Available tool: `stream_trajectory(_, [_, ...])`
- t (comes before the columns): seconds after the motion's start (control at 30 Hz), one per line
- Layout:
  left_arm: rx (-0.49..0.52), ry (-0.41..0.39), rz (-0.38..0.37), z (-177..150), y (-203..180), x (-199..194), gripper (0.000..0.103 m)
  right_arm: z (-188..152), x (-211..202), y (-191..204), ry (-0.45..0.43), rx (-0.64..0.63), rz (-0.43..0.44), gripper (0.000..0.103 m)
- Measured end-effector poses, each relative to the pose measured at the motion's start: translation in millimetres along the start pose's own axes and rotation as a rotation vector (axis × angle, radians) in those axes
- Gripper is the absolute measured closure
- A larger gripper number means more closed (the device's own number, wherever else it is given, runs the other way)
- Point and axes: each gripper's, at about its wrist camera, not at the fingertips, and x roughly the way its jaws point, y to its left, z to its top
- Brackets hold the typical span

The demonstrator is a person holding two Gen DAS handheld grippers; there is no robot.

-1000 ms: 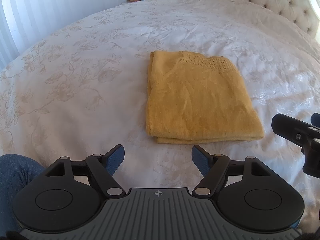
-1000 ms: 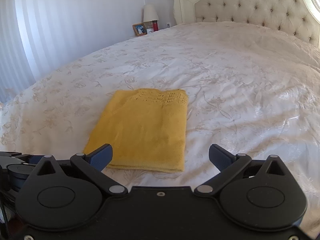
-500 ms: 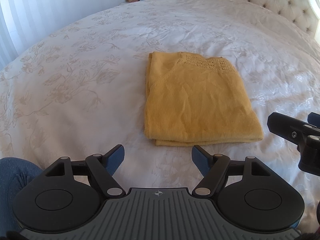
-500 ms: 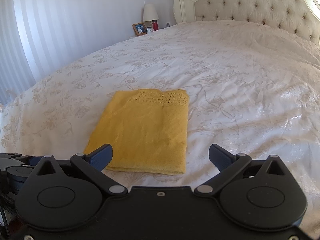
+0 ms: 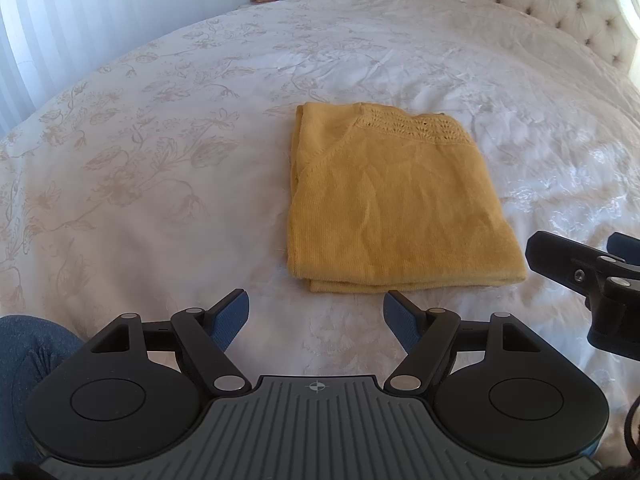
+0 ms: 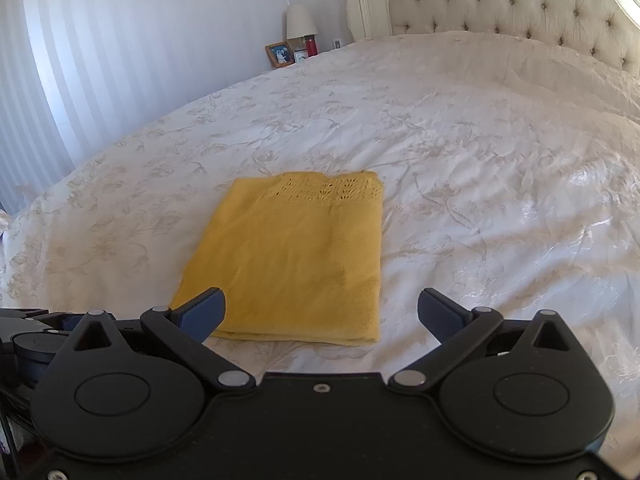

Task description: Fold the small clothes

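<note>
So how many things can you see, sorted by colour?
Yellow: 1, the folded yellow top on the bed.
White: 2, the bedspread and the lamp.
Red: 1, the red bottle.
Brown: 1, the picture frame.
Black and blue: 2, the left gripper and the right gripper, both open and empty.
Total: 7.

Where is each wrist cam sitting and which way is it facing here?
Left wrist: behind the open left gripper, low over the bed, facing the headboard; folded yellow knit top ahead; right gripper and a denim-clad leg at the edges.
Right wrist: behind the open right gripper, same heading, the top just beyond its left finger; left gripper at far left.
Shared: top, bed, tufted headboard, nightstand lamp.
</note>
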Motion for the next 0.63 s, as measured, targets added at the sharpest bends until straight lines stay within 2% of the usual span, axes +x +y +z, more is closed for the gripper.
stream_trajectory(0.63, [0.001,0.006,-0.007,2.9,-1.3,3.7,0.030,0.1,4.6,-0.1,0.006,0.022,0.021,0.001])
